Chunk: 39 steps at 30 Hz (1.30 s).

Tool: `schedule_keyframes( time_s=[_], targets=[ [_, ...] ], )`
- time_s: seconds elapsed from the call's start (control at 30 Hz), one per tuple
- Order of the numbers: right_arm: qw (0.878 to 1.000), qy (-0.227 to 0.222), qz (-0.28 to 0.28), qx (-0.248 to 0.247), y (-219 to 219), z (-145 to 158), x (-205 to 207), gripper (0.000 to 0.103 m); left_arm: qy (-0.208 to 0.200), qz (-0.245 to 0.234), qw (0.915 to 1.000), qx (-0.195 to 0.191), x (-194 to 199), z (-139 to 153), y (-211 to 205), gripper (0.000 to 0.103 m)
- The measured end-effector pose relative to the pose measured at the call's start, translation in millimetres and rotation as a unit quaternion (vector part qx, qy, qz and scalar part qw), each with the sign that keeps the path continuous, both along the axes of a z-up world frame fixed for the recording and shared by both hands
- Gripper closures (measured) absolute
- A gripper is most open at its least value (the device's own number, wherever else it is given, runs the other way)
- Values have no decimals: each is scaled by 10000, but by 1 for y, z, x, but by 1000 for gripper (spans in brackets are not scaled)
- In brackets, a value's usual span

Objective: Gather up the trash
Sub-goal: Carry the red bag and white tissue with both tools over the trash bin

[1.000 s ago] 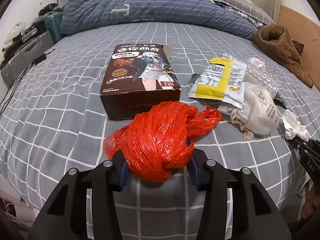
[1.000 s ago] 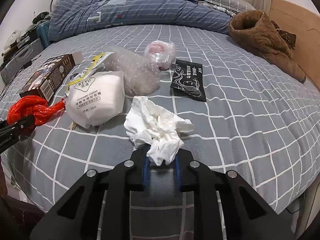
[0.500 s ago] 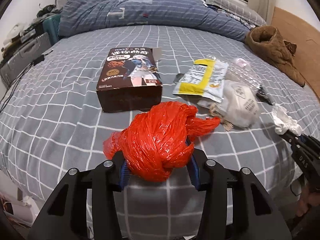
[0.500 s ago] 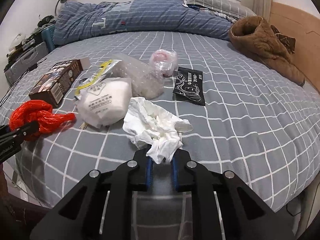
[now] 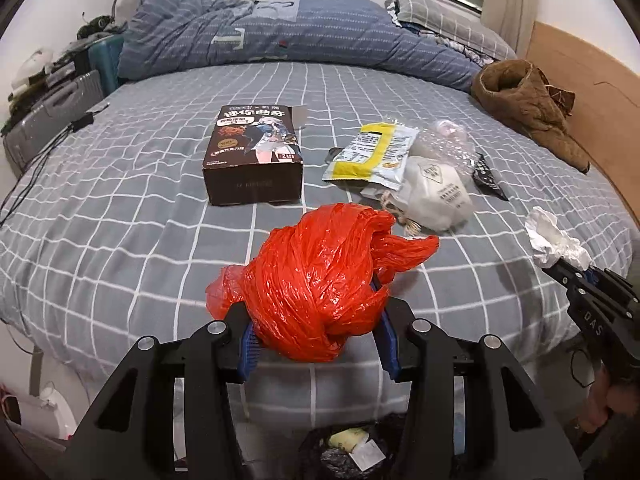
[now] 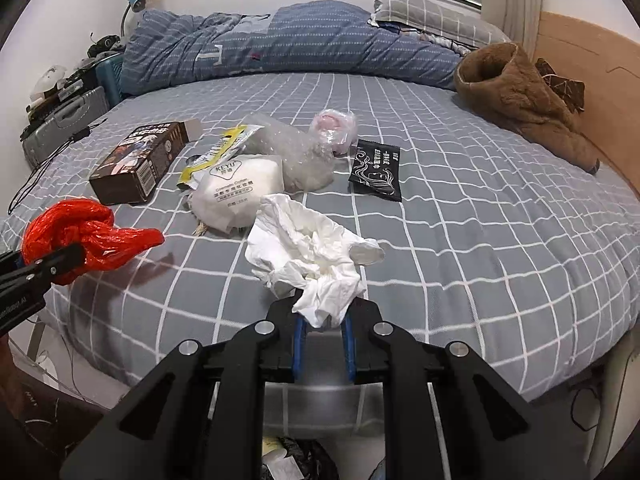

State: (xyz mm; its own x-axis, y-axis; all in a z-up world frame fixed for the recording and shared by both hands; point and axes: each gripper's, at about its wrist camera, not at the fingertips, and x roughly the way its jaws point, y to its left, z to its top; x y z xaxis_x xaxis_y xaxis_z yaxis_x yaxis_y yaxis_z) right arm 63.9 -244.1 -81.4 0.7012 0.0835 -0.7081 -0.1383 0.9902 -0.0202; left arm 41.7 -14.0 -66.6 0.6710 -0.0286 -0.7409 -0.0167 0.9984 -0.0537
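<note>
Trash is in both grips at once: the left gripper (image 5: 316, 344) has its jaws clamped on the sides of a knotted red plastic bag (image 5: 320, 284), and the right gripper (image 6: 322, 326) has its jaws pressed nearly together on one thin corner of a crumpled white tissue (image 6: 312, 252), both held over the near edge of the bed (image 5: 120, 240). That corner pinch looks the weaker hold; I judge the tissue could tear or slide free on a quick swing. The bag is slick and bulging, so it could squirm out if the squeeze eases. Below the jaws a dark-lined bin (image 5: 352, 452) shows only partly, so a release too early or off to one side would likely drop things on the floor. Farther out on the bed, a brown box (image 5: 254, 160), a yellow packet (image 5: 370, 154), a white pouch (image 5: 436, 196), bubble wrap (image 6: 296, 152) and a black sachet (image 6: 376, 170) wait.
</note>
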Motion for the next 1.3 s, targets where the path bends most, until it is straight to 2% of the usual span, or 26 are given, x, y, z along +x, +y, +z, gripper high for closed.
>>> schedule_keyframes(
  time_s=[0.73, 1.3],
  targets=[
    [9999, -148, -14, 81, 2, 28, -62, 89, -97, 17, 9998, -166, -55, 21, -13, 57],
    [9993, -250, 64, 258, 11, 62, -122, 89, -291, 38, 9995, -146, -111, 56, -21, 57]
  ],
)
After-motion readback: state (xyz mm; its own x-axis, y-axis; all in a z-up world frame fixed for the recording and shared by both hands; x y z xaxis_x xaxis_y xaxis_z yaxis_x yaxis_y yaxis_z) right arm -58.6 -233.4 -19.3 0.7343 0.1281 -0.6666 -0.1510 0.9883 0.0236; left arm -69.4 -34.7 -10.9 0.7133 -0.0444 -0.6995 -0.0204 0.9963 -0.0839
